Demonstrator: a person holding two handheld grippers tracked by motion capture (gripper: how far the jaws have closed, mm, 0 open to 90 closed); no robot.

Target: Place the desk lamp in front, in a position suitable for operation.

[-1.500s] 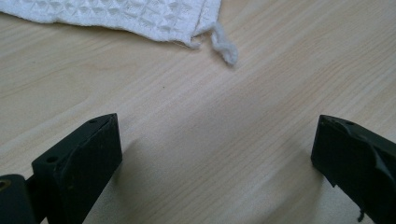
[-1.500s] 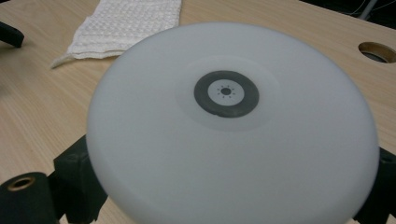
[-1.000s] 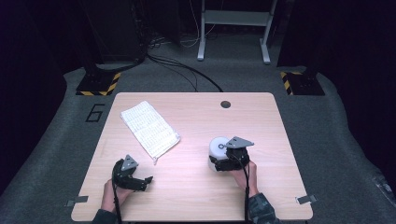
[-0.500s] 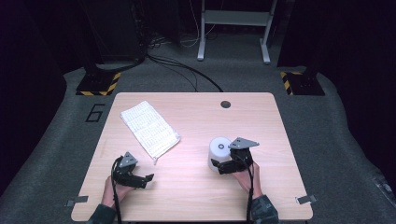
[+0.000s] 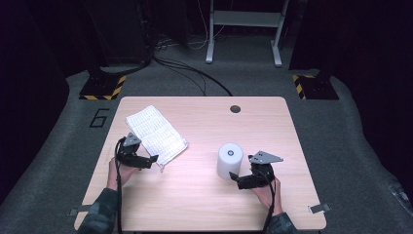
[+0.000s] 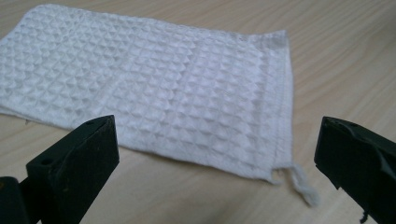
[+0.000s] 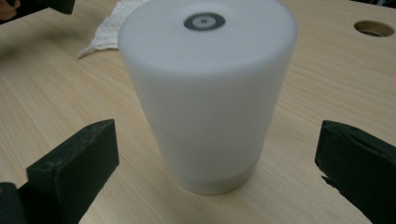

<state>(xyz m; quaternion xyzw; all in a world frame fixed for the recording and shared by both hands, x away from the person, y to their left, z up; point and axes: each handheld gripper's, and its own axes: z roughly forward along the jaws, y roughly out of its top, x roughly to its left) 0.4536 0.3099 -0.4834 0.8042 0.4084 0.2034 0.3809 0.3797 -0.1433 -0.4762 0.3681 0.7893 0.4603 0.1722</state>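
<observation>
A white waffle-weave cloth [image 5: 156,134] [image 6: 154,79] lies folded on the left half of the wooden table [image 5: 195,204]. My left gripper [image 5: 155,161] [image 6: 217,154] hovers open at the cloth's near corner, with the frayed edge just ahead of its jaws. A white matte cylinder [image 5: 230,160] [image 7: 208,93] with a small grey disc on top stands upright right of centre. My right gripper [image 5: 235,179] [image 7: 215,140] faces it from the near right. Its jaws have just been opening and now stand wide, with both pads clear of the cylinder just ahead of them.
A round cable hole [image 5: 235,108] [image 7: 373,28] sits near the table's far edge. Bare wood lies between the cloth and the cylinder. Beyond the table are cables, a metal stand [image 5: 243,29] and striped bases [image 5: 102,87] on grey carpet.
My right gripper opened off the cylinder and drew back toward the near right. My left gripper rose and moved forward to the cloth's near corner.
</observation>
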